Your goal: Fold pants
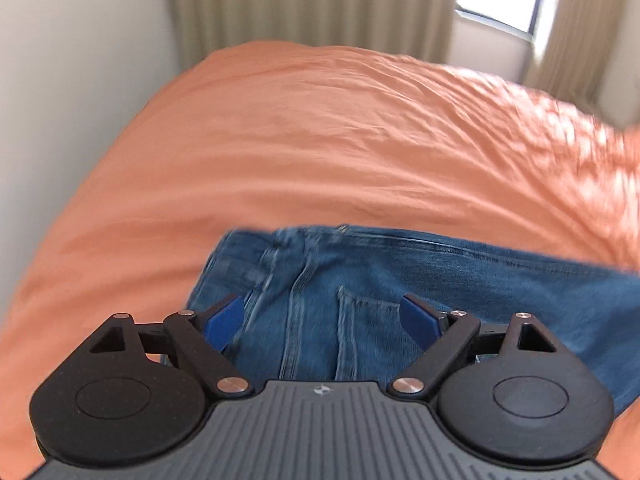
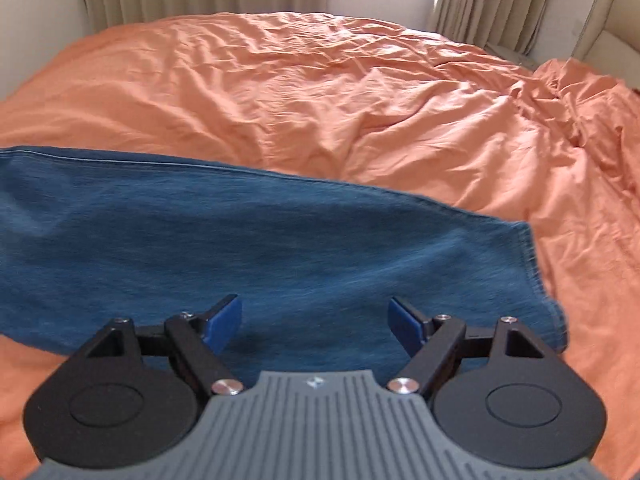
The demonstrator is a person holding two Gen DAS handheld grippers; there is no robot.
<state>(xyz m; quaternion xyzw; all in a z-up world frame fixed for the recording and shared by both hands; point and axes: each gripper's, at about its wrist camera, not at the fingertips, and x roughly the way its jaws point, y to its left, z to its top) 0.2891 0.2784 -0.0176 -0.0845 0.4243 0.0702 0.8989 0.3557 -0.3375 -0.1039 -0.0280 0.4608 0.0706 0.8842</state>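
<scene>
Hovering over jeans (image 1: pixel 360 280) on bed (image 1: pixel 320 140), left gripper (image 1: pixel 322 320) and right gripper (image 2: pixel 316 322) both spread, empty. Legs look stacked lengthwise; cross folds remain.

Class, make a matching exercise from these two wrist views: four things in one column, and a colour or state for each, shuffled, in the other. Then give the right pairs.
1. jeans
2. bedsheet
3. curtains
4. left gripper

A. beige, hanging
B. open, nothing held
C. blue, lying flat
D. orange, wrinkled

Pairs: 1-C, 2-D, 3-A, 4-B
</scene>
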